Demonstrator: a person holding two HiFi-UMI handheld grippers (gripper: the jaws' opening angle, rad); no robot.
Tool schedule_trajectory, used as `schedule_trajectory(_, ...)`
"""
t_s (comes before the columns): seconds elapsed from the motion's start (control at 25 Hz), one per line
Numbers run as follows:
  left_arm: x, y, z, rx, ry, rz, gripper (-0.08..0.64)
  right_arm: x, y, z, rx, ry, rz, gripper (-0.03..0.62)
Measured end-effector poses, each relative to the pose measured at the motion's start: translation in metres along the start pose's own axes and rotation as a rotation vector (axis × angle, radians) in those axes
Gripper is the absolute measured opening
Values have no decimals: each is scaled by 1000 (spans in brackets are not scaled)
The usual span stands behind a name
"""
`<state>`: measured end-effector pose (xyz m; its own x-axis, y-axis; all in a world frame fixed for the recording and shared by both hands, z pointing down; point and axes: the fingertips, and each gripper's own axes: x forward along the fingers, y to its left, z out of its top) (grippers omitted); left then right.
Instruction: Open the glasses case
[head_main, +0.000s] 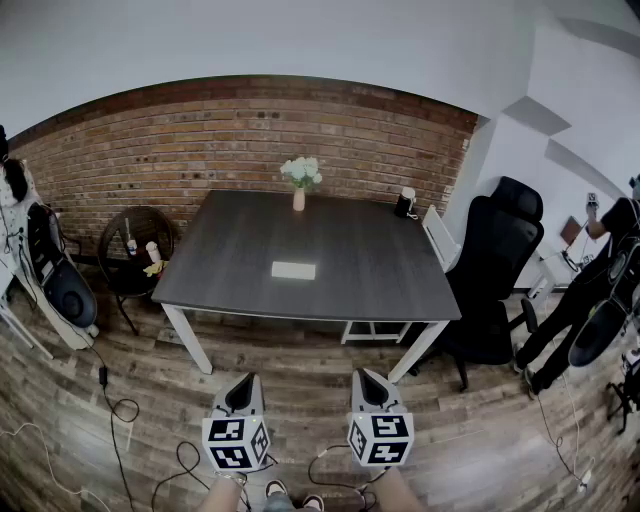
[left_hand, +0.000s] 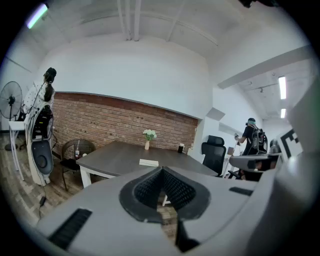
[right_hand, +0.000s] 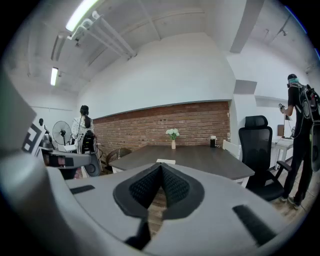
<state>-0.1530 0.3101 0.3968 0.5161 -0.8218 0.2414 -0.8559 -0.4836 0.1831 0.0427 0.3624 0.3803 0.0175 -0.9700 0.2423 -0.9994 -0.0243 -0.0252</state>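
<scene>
We hold the left tool (head_main: 242, 388) and the right tool (head_main: 366, 384) side by side over the wood-plank floor (head_main: 480, 440), short of the near edge of the counter (head_main: 390, 280). Each tool is clenched on nothing: in both gripper views the ribbed black pads meet at their tips with no object between them. The glasses case (head_main: 293, 270) lies well apart from both tools, at roughly 12 o'clock in the head view. It bears toward 1 o'clock from the left tool and toward 11 o'clock from the right tool. We judge the left tool marginally nearer, though the difference is slight. The case is a flat, pale, rectangular box with a smooth, hard-looking surface, and it rests closed on the near half of the counter. Its long axis runs along the 9-to-3 line, parallel to the counter's near edge. We cannot tell which long side carries the hinge. The counter top is dark, matte and level, on white legs. A small vase (head_main: 299, 199) of white flowers stands at 12 o'clock beyond the case, near the brick wall (head_main: 200, 140).
</scene>
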Motion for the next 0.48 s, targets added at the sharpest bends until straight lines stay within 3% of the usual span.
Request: schedule_trajectory(0.48,13,14,-2,-8,12,-13,-5,16,6,-1,18,-14,-11,5)
